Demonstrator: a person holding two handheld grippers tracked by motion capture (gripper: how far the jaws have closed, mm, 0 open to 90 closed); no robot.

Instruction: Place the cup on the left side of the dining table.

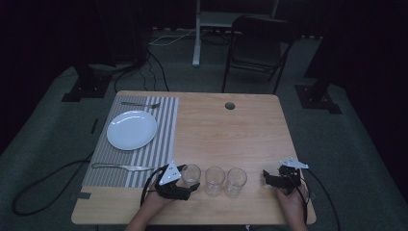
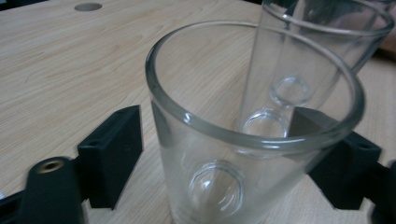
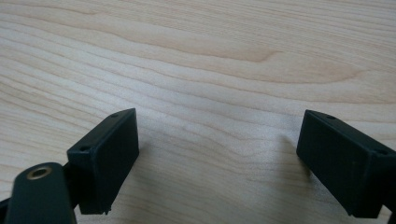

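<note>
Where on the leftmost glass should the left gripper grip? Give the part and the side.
Take the leftmost glass by its lower wall, coming level from its free left side. It stands upright, and the middle glass crowds its right, so the fingers of the left gripper belong on its near and far walls.

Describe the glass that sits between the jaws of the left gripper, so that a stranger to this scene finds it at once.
On the wooden table, near the edge closest to the person, three clear empty glasses stand in a row to the right of the striped placemat. The wanted glass is the leftmost one, nearest the placemat. Unlike its two neighbours, it has the left gripper around it, one black jaw on either side.
</note>
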